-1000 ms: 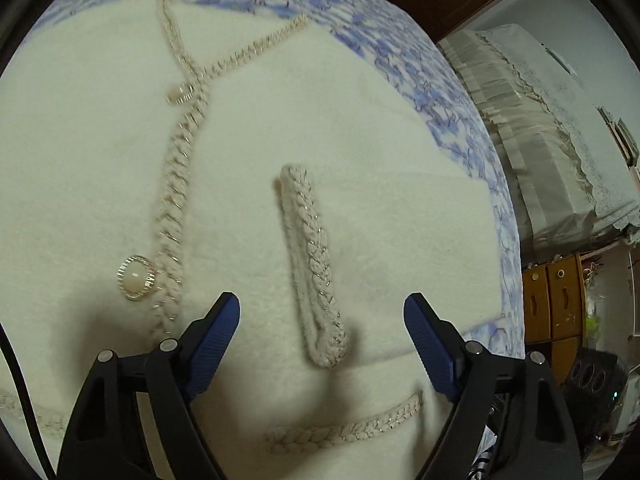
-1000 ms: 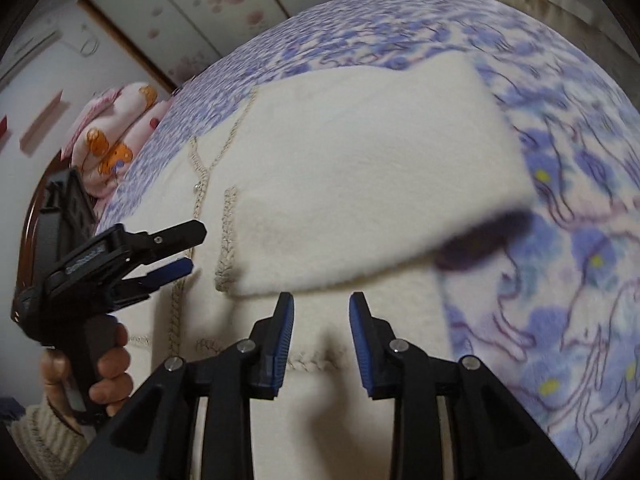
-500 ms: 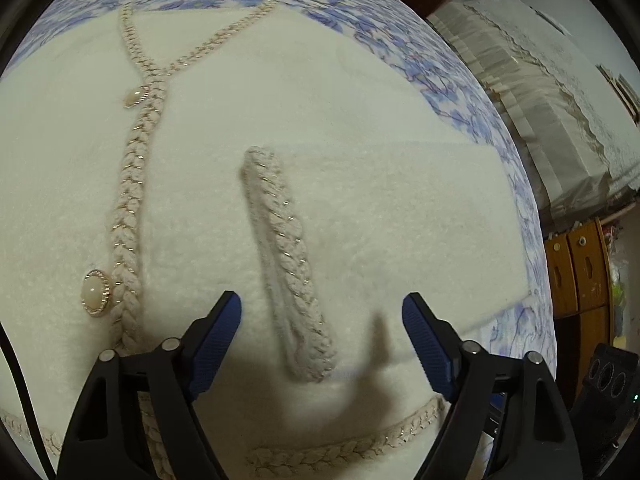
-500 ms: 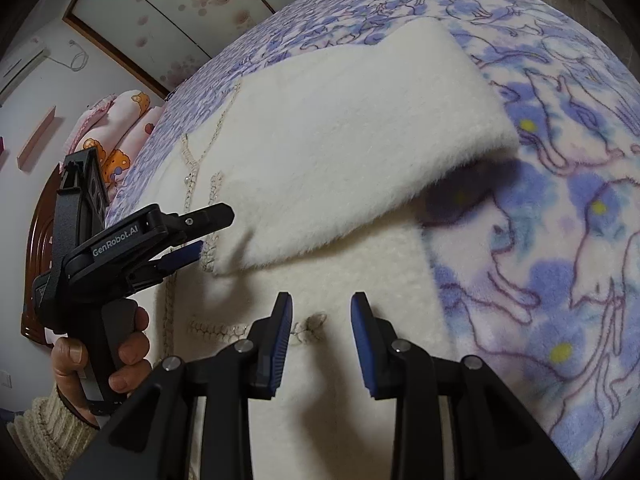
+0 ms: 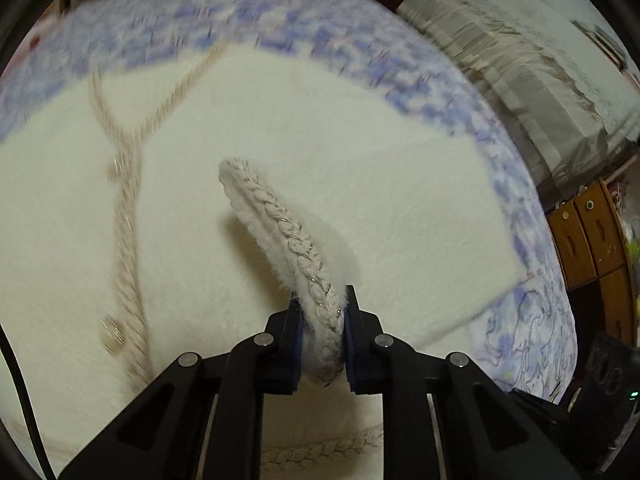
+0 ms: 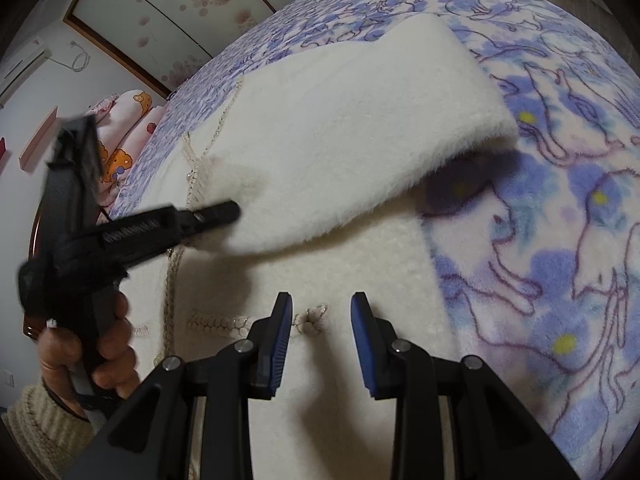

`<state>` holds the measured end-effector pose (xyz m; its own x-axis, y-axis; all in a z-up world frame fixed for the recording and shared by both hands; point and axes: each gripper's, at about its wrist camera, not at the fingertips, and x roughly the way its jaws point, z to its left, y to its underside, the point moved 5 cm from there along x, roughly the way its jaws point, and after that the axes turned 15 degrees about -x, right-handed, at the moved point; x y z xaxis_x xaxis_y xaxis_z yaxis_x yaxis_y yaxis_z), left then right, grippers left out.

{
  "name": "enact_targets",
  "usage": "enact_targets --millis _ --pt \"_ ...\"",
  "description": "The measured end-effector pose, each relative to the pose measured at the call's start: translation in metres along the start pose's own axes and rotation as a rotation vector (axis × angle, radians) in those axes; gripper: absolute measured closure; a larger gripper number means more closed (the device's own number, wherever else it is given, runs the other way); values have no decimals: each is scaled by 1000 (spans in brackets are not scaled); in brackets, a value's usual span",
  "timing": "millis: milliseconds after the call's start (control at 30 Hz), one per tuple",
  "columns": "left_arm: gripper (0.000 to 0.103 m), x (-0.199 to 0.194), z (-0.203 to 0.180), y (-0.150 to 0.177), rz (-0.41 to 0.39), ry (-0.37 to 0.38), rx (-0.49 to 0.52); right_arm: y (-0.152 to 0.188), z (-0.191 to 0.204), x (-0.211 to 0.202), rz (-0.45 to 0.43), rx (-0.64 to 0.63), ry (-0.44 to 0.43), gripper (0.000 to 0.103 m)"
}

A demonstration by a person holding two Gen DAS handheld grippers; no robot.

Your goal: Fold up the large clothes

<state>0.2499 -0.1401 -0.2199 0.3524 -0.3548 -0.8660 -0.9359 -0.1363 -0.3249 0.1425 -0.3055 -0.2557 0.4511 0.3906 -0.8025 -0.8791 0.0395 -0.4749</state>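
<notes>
A cream fleece cardigan (image 5: 320, 152) with braided trim lies on a blue-flowered blanket (image 5: 280, 28). Its sleeve (image 6: 340, 140) is folded across the body. My left gripper (image 5: 322, 320) is shut on the sleeve's braided cuff (image 5: 280, 216) and lifts it off the body. In the right wrist view the left gripper (image 6: 224, 212) shows at the sleeve's left end, held by a hand. My right gripper (image 6: 322, 320) is open and empty, just above the cardigan's hem trim (image 6: 224, 324).
The blanket (image 6: 560, 200) covers the bed to the right of the cardigan. A lace-covered sofa (image 5: 520, 60) and wooden drawers (image 5: 588, 236) stand beyond the bed's edge. Pink pillows (image 6: 120, 120) lie at the far left.
My left gripper has moved forward and shut on the sleeve cuff, raising it. My right gripper has stayed low over the hem, jaws slightly wider.
</notes>
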Motion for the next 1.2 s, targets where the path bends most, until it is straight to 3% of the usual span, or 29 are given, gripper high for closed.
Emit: enact_targets --millis 133,233,333,367,400,433,467,600,667,767,867,900,967,1000,1067,1133,1200 --pt "89 -67 -20 -43 -183 6 109 -4 4 -6 -14 -18 18 72" --pt "89 -106 -10 -76 -299 -23 136 -8 8 -10 -24 -43 44 72" --pt "85 -118 28 -99 -374 -131 119 -11 13 -11 -27 -80 89 71" --pt "81 -114 46 -104 -374 -179 104 -11 13 -9 -26 -89 103 68" --pt "68 -106 69 -107 -368 -238 75 -11 14 -7 -23 -96 119 61" --pt "44 -94 91 -108 -340 -281 40 -11 15 -6 -20 -101 127 58" --pt "34 -81 111 -107 -297 -306 4 -10 14 -4 -13 -104 134 58" --pt "32 -36 179 -96 -127 -304 -155 -16 15 -3 2 -133 165 58" --pt "32 -27 194 -95 -101 -271 -217 -22 13 -6 -1 -149 182 58" --pt "32 -20 207 -109 -85 -152 -329 -37 10 -5 -4 -157 190 58" --pt "32 -7 210 -121 -69 -92 -374 -54 6 -3 -8 -173 211 58" --pt "33 -1 208 -124 -58 -86 -376 -61 3 -1 -10 -176 220 58" --pt "56 10 203 -126 -32 -68 -355 -77 -3 2 -18 -173 236 58" --pt "81 18 198 -128 -14 -76 -325 -85 -6 3 -20 -164 238 58" --pt "89 27 189 -130 -5 -132 -258 -101 -15 5 -29 -132 232 58" --pt "93 20 179 -133 -64 -175 -203 -115 -23 6 -40 -103 239 58" --pt "96 -7 178 -137 -165 -119 -244 -128 -31 6 -51 -88 253 58"
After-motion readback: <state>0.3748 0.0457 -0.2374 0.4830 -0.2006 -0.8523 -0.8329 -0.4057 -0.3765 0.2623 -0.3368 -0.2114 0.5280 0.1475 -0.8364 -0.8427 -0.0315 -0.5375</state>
